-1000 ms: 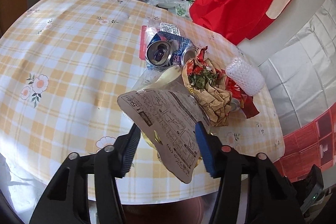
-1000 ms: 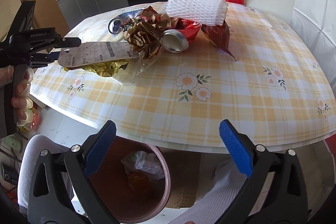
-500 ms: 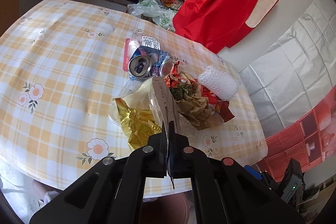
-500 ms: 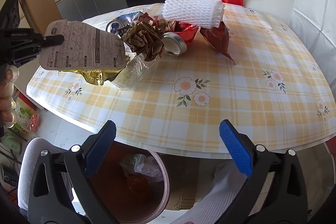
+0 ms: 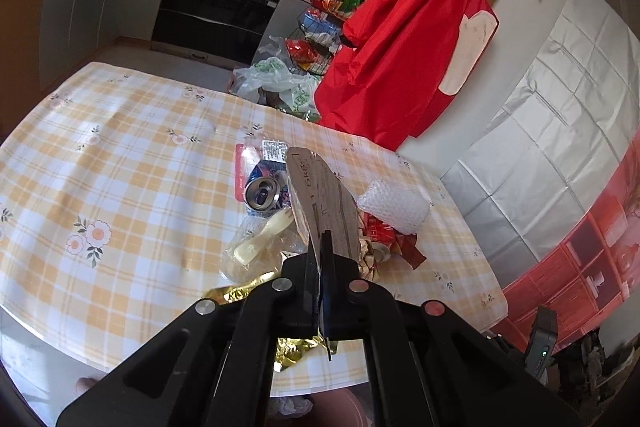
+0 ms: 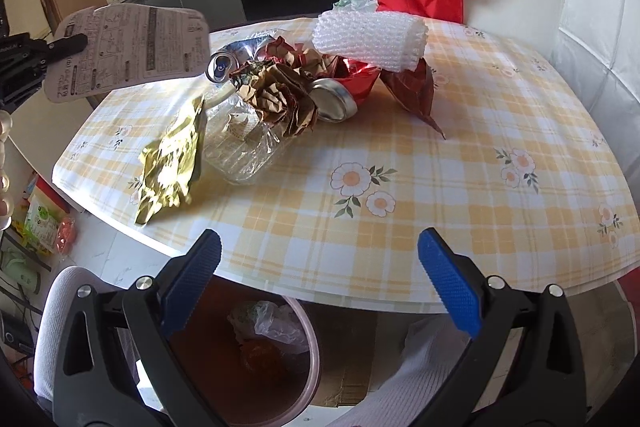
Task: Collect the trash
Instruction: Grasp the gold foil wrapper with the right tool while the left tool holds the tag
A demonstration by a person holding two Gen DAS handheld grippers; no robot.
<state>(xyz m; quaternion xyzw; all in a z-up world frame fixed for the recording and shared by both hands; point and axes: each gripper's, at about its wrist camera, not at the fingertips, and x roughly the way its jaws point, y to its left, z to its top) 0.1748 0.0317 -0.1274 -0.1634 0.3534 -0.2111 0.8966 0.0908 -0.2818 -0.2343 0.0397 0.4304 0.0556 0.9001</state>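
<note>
Right now the left gripper has its fingers pressed together on the lower edge of a printed cardboard sheet, which stands up edge-on ahead of them, clear of the tabletop. From the right wrist view the same sheet hangs in the air, flat face showing, pinched at its left end by the left gripper.

Just below and ahead of the left fingers lies a crumpled gold foil wrapper near the tabletop's near edge. Beyond it sits a clear plastic container with a pale plastic spoon in it. Further ahead, left of the sheet, a crushed drink can points its top at the camera. To the right of the sheet are crumpled brown paper, red wrapper scraps and a roll of white foam netting, all bunched together.

The right gripper hovers with its blue-padded fingers spread wide and nothing between them, off the near edge of the tabletop. Directly below them stands a brown bin holding a crumpled plastic bag. Far beyond the pile, a red garment hangs against the wall.
</note>
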